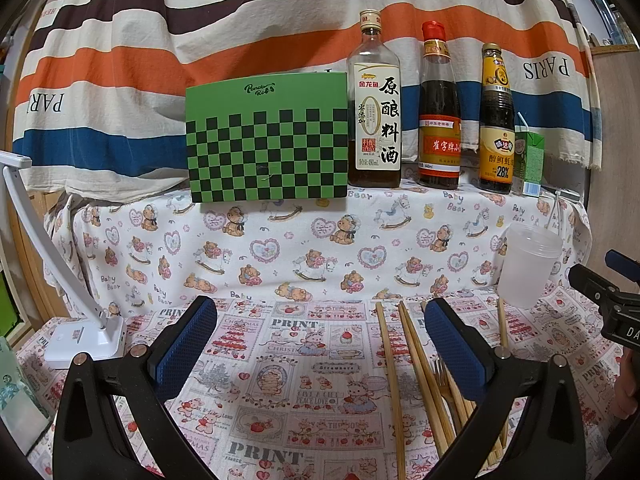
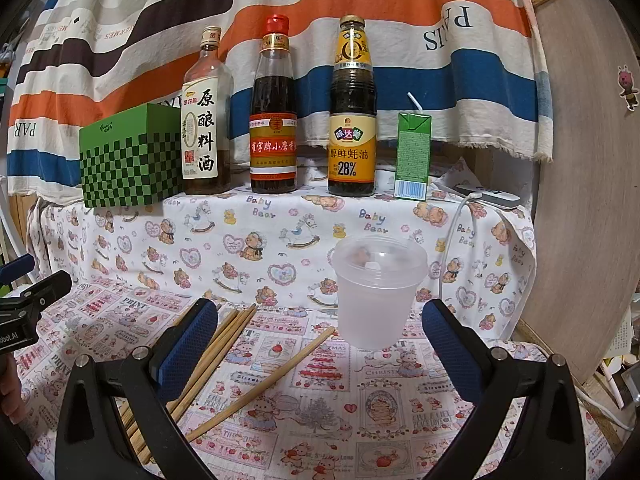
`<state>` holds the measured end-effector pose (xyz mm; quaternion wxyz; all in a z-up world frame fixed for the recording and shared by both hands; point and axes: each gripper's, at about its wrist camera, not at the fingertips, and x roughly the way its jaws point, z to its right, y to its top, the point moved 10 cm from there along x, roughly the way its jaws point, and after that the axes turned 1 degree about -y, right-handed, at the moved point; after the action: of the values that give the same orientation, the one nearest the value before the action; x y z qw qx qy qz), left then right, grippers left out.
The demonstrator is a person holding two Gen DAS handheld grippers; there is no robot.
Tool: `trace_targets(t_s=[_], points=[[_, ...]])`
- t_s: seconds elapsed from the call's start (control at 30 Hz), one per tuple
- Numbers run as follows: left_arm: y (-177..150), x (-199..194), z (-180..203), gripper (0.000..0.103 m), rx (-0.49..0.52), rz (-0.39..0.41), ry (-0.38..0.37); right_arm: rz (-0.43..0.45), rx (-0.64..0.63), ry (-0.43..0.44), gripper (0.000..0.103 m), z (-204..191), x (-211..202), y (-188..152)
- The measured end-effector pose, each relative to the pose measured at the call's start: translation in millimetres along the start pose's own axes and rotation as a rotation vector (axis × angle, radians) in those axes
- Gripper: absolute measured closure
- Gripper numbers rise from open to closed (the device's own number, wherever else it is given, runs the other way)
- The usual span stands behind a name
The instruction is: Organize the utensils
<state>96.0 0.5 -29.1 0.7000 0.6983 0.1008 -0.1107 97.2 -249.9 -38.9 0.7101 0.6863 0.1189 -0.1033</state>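
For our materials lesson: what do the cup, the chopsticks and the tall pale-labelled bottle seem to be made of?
Cup: probably frosted plastic, cloudy, the cloth pattern showing faintly through.
Chopsticks: likely bamboo or wood, tan, matte, with fine lengthwise grain.
Bottle: apparently clear glass, glossy, liquid visible inside, with a paper label.

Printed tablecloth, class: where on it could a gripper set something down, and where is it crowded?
Free: the stretch of printed tablecloth between the white lamp base and the loose wooden chopsticks, and the patch right of the frosted plastic cup. Crowded: around the chopsticks and the fork left of the cup, and the raised shelf with the green checkered box and three sauce bottles.
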Motion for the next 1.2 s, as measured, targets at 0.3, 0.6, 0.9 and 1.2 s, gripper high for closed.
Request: trace_targets(t_s=[0.3,0.6,0.9,1.2], points=[[-1.0,0.8,-3.4,0.000,0.001,0.000,-0.001,0.000,-0.011,0.007,0.000,-2.4,-0.8,0.5],[-4.1,-0.6,6.5,0.000,0.023,0.003,-0.038,0.002,-0.014,-0.006,0.000,-1.5,-2.7,0.5],[-2.7,-1.1,10.0,0.000,0.022,0.001,-0.054,0.014,0.010,0.011,0.000,-1.8,-4.2,1.8],[-1.9,-0.9,4.1,0.000,0.009,0.000,-0.035,-0.038,0.076,0.104,0.035,-2.0,-13.7,11.7]])
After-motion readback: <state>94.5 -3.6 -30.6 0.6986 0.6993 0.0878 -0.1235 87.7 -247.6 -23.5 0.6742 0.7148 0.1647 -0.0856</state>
